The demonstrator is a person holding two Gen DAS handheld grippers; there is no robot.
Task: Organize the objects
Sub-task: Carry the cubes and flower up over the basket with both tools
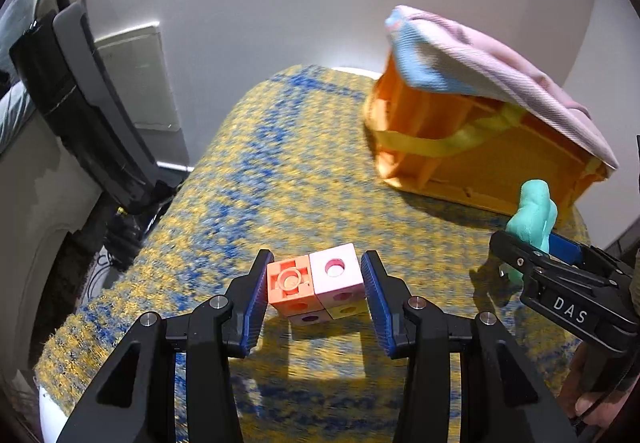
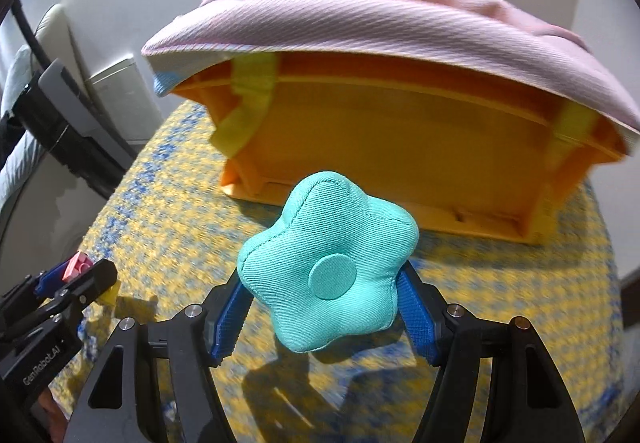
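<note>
My left gripper (image 1: pixel 316 295) is shut on a cluster of toy cubes (image 1: pixel 318 285), orange, pink, yellow and purple, held just above the yellow-blue mat (image 1: pixel 280 163). My right gripper (image 2: pixel 320 307) is shut on a teal flower-shaped cushion (image 2: pixel 326 277), lifted over the mat. The cushion also shows in the left wrist view (image 1: pixel 534 215), at the right. An orange basket (image 2: pixel 400 147) with yellow handles stands ahead of the right gripper, covered on top by a pink and blue cloth (image 2: pixel 380 23). The left gripper with the cubes (image 2: pixel 80 267) shows at the right wrist view's lower left.
The basket (image 1: pixel 480 159) sits at the mat's far right, under the cloth (image 1: pixel 500 55). A black and grey chair (image 1: pixel 80 91) stands left of the table edge. A white wall is behind. Open mat lies between the grippers and the basket.
</note>
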